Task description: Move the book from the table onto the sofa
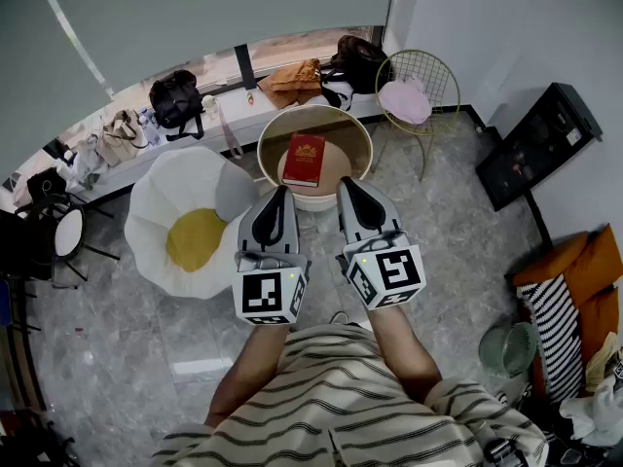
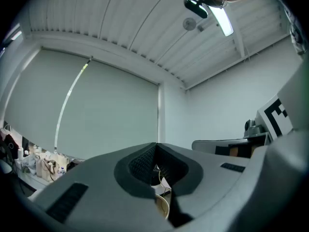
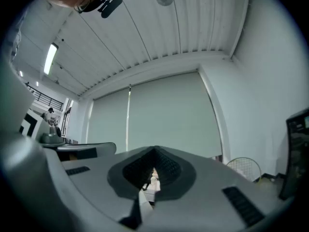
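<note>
Our left gripper (image 1: 283,193) and right gripper (image 1: 348,185), jaws pressed together empty, face the book (image 1: 304,159) lying lengthwise ahead, between them, on the worktop (image 1: 336,129).

A gold wire chair (image 1: 434,70) holds a pink cushion (image 1: 404,100) — black bag (image 1: 176,99) on the window ledge (image 1: 249,116).
</note>
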`<state>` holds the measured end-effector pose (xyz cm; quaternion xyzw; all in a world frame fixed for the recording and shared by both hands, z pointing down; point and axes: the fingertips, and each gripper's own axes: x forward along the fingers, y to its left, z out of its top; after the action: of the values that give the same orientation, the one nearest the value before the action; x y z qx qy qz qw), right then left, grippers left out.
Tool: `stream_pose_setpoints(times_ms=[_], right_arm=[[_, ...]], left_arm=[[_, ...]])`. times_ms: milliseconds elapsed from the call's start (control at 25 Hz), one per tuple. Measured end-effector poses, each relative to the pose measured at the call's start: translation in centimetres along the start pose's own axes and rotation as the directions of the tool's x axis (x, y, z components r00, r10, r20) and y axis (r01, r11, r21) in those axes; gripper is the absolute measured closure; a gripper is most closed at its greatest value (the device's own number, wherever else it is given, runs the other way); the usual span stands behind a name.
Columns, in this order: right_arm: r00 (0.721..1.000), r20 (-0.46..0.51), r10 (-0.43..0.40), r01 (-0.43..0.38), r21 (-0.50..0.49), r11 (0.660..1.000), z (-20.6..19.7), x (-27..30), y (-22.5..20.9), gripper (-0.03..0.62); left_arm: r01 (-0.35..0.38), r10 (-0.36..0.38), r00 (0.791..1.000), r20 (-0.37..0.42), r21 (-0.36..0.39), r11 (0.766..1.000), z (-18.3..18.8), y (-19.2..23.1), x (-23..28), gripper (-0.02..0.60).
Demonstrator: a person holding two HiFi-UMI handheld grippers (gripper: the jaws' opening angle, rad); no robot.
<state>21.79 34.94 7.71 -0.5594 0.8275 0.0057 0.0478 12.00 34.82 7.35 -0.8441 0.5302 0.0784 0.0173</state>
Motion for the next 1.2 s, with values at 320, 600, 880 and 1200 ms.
stream_pose_setpoints(times_ms=[320,600,880,1200], right_arm=[[1.000,0.011,0.014,-0.014,0.020,1.000,-0.3,-0.5,-1.9,0.580],[1.000,0.012,0.009,-0.010,0.061,0.998,-1.4,-1.4,-4.6,0.580],[1.000,-0.013,0.022,-0.021,0.069,0.997,-3.0,-0.9,-5.9,0.580],[0.998,-0.056,-0.002,0.006,0.073,0.997,-5.2,3.4,-8.1,0.580]], left_arm=[[-0.024,0.024,1.000,-0.010,0.006,1.000,-0.8,-1.3,0.8,0.577],[-0.081,0.081,0.996,-0.029,0.020,0.997,-2.4,-2.3,0.8,0.577],[-0.124,0.125,0.990,-0.060,0.021,0.992,-4.3,-1.8,1.2,0.577],[-0.119,0.118,0.988,-0.099,0.002,0.993,-7.0,-0.1,5.3,0.575]])
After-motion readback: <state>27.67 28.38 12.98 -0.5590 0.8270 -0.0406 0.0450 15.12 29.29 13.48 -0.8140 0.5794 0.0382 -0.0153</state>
